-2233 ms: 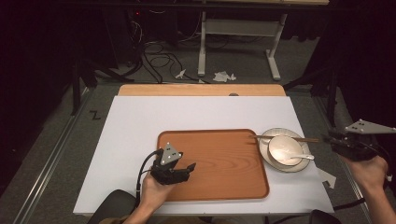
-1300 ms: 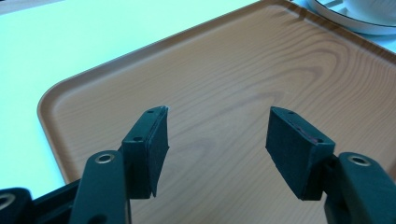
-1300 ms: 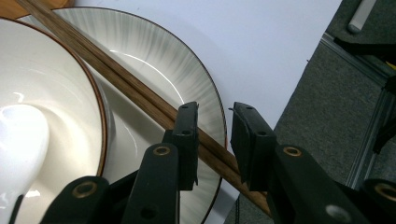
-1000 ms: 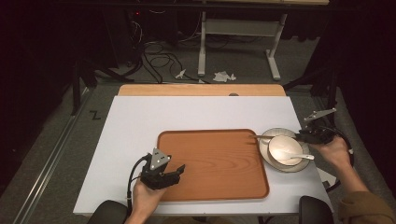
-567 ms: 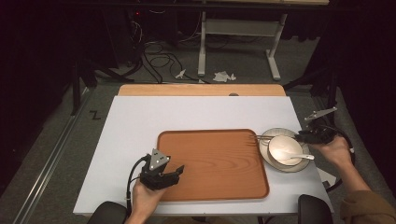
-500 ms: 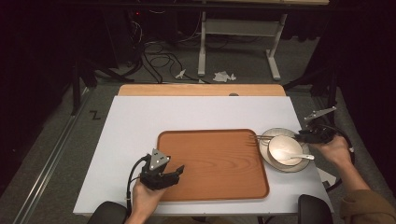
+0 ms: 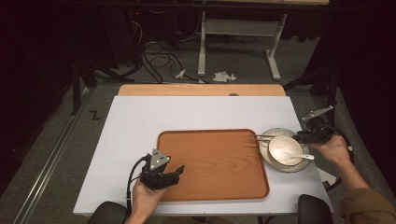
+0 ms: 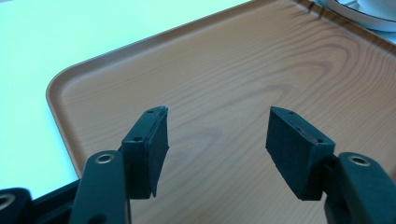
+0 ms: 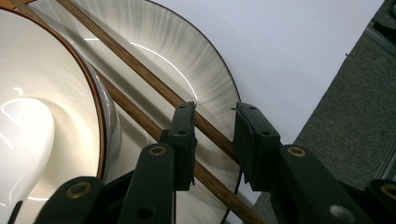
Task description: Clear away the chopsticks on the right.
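white table top [image 7: 140, 116], dark room: right gripper [image 9: 212, 126] has come in from off the table edge to the plate [image 9: 187, 60], jaws half-closed astride one chopstick [image 9: 154, 86], not yet clamped; left gripper [image 8: 215, 140] released over the wooden tray [image 8: 233, 70], so pickup looks imminent.

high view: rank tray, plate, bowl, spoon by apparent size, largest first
1. wooden tray
2. plate
3. bowl, which sits on the plate
4. white spoon, which rests in the bowl

All lie at table level, so nearness barely skews the order.
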A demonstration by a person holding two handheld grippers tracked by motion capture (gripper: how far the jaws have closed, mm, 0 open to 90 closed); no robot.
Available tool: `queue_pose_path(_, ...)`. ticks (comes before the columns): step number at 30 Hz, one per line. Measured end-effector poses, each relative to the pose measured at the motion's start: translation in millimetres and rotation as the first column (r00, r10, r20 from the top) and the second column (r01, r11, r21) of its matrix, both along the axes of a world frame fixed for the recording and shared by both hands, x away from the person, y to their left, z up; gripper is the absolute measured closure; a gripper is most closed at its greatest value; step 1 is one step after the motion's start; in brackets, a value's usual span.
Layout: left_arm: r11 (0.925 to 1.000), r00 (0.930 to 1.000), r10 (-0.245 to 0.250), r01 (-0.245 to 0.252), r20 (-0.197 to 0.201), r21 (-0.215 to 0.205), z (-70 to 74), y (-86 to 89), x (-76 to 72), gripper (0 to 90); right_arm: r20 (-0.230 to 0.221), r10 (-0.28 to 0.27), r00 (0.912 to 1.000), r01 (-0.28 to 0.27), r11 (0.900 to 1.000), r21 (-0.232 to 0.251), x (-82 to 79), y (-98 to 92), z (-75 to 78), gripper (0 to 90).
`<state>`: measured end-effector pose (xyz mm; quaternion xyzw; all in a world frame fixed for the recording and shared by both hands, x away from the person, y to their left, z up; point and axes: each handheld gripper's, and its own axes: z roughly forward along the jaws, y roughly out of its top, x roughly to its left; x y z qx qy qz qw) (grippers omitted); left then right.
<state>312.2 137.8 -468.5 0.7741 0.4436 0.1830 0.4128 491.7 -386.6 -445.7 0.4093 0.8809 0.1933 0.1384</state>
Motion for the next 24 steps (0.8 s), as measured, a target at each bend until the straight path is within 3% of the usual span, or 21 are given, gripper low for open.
queue_pose_path(9,1.0000,1.0000,0.000,0.000,-0.001,0.002,-0.5,-0.5,0.2,38.9,-0.022,0.000,0.9998,0.000,1.000,0.002,6.5,1.7,-0.5,68.9)
queue_pose_path(24,1.0000,1.0000,-0.001,0.001,0.000,0.007,-1.0,-0.9,0.3,38.9,-0.004,0.015,0.9999,-0.015,1.000,-0.011,9.9,4.5,-3.4,72.6)
